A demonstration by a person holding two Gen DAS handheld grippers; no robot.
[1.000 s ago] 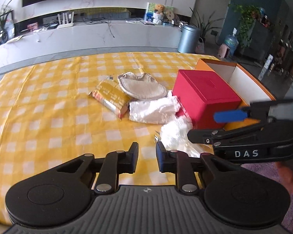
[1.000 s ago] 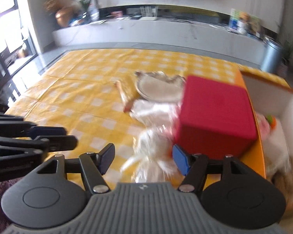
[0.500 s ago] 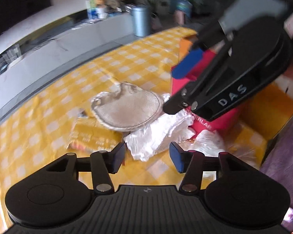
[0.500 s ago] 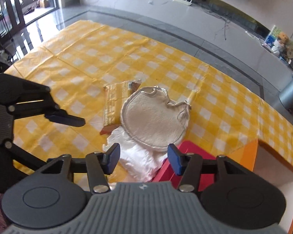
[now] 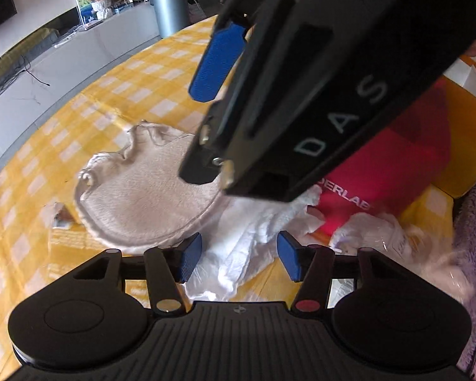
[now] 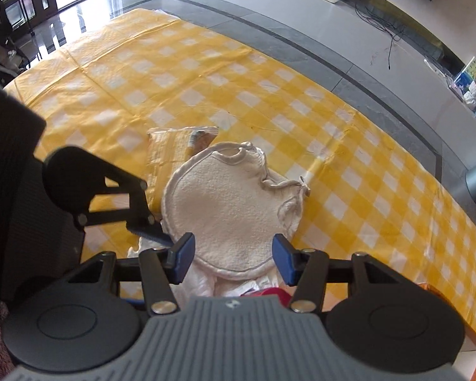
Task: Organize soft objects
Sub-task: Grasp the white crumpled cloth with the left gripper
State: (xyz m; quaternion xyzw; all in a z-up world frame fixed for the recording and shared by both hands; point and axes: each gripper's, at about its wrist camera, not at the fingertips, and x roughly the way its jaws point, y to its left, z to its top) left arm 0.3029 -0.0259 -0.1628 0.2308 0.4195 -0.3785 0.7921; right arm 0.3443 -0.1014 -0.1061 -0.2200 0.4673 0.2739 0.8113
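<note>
Beige bib (image 6: 234, 209) lies flat on the yellow-checked worktop (image 6: 206, 73), overlapping a yellow packet (image 6: 171, 149) and crumpled white cloth (image 5: 247, 238), just beside a red box (image 5: 406, 162). My right gripper (image 6: 233, 255) hovers over the bib's near edge, jaws released and empty after narrowing a little; my left gripper (image 5: 239, 257), jaws just spread and empty, sits over the white cloth. I judge each should pinch a single layer at its rim (not the packet beneath), keeping both tools from colliding.
</note>
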